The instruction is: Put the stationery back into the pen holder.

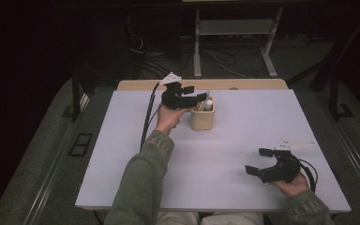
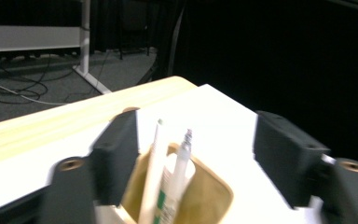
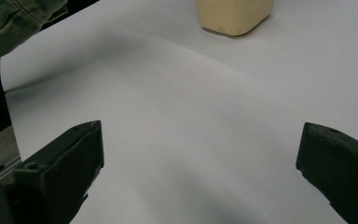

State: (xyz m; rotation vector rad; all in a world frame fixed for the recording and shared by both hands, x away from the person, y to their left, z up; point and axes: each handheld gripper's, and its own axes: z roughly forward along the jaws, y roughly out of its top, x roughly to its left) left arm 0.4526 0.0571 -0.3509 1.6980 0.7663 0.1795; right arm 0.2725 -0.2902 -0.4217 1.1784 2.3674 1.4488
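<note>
Just above the middle of the high view, the left gripper (image 1: 201, 99) hangs over the beige cup (image 1: 202, 119), which stands on the white table (image 1: 122, 154). In the left gripper view its jaws stand released, wide apart, with two pens (image 2: 168, 186) upright in the cup (image 2: 214, 196) between them and the pads clear of both. Toward the lower right of the high view, the right gripper (image 1: 258, 161) rests low over bare tabletop, well apart from the cup, its jaws spread and holding nothing.
</note>
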